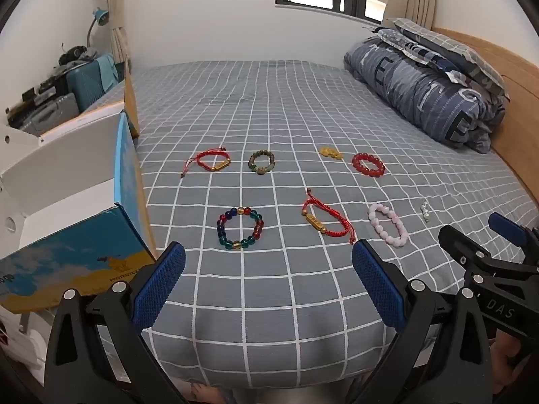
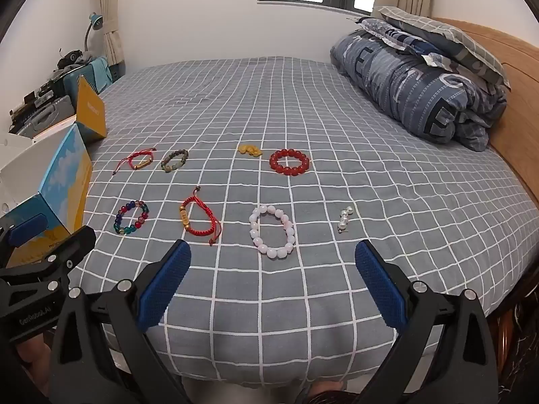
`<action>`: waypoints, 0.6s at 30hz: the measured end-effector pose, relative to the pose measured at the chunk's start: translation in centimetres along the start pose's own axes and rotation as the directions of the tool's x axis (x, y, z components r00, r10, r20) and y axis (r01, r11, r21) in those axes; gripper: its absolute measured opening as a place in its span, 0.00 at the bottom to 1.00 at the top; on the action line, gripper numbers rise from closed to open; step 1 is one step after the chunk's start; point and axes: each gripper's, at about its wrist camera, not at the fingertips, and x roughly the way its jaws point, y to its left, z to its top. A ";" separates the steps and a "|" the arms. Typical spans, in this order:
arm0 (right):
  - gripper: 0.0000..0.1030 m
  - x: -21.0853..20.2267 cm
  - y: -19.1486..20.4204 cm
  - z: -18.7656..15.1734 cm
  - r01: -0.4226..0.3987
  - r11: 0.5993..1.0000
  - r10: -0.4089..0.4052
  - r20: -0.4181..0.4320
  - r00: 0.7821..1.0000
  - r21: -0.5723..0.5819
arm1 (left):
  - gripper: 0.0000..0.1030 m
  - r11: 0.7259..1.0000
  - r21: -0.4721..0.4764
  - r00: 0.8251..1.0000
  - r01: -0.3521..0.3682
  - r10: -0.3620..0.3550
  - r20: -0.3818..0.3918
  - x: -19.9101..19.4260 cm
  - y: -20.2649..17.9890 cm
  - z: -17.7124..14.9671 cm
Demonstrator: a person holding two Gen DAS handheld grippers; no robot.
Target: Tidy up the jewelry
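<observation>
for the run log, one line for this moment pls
left gripper open | right gripper open | both empty | bracelets untouched on bed

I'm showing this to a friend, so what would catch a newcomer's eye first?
Bright bracelets lie in two rows on the grey checked bedsheet: a red bead bracelet at the back, a pale pink bead bracelet in front. A folded blue quilt sits at the right, by the headboard.

I am finding eight pieces lying flat, apart, in two rows. Far: red cord bracelet [image 1: 211,161], green beads [image 1: 261,162], yellow charm [image 1: 331,152], red beads [image 1: 368,164]. Near: multicolour beads [image 1: 240,229], second cord bracelet [image 1: 325,221], pink beads [image 1: 388,225], pearl clip [image 2: 344,220].
</observation>
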 end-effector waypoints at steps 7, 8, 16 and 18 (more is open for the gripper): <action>0.91 0.0 0.0 -0.1 0.001 1.000 -0.001 0.002 1.000 -0.001 | 0.95 1.000 0.001 1.000 0.004 -0.004 0.005 -0.1 0.0 -0.1; 0.91 0.0 0.0 -0.1 0.001 1.000 -0.001 0.003 1.000 0.001 | 0.95 1.000 0.002 1.000 0.003 -0.003 0.005 -0.2 -0.1 -0.2; 0.91 0.0 0.0 -0.2 0.001 1.000 -0.001 0.006 1.000 -0.003 | 0.95 1.000 -0.005 1.000 -0.001 0.001 -0.003 0.0 0.3 -0.2; 0.91 -0.2 0.0 -0.1 0.002 1.000 -0.002 0.007 1.000 -0.005 | 0.95 1.000 -0.001 1.000 -0.004 0.004 -0.002 -0.1 0.3 -0.2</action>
